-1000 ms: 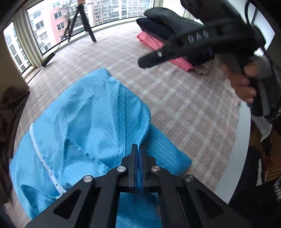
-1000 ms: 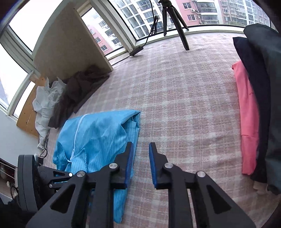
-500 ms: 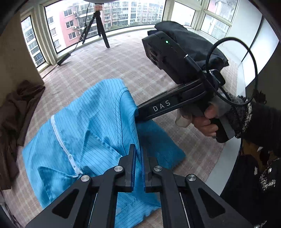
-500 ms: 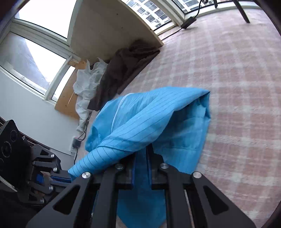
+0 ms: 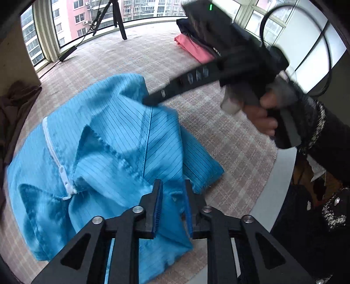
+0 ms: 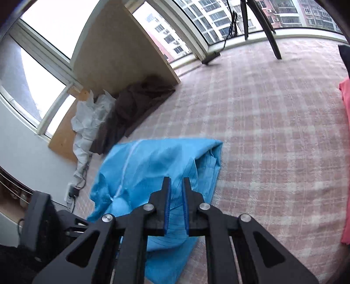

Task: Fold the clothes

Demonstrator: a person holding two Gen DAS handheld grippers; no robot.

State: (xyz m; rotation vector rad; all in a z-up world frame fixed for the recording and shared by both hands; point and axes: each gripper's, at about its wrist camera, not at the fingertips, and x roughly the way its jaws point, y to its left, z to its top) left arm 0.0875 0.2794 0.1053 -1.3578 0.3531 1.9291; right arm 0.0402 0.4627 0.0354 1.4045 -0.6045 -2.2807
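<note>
The blue garment lies bunched on the plaid blanket, partly folded over itself, with its white zipper running down the side away from the person's hand. All places below are told from this garment.

The left gripper sits over the garment's near edge with its jaws apart; blue cloth shows in the gap, but nothing is pinched. The right gripper hangs over the garment's near part, its jaws a little apart with cloth seen between the blue pads and no grip on it. In the left wrist view the right gripper's tip touches or nearly touches the garment's upper fold; motion blur keeps me from telling which. The hand holding that tool is past the garment's right edge, with a dark sleeve behind it.

Beyond the garment, well apart across the blanket, a pink garment lies under dark folded clothes. On the zipper side, a brown heap lies close to the garment's far corner, and white cloth is crumpled next to that, against a beige panel. Far past the garment, by the windows, stand tripod legs, and a cable trails along the sill. Open blanket surrounds the garment's right side and far edge.
</note>
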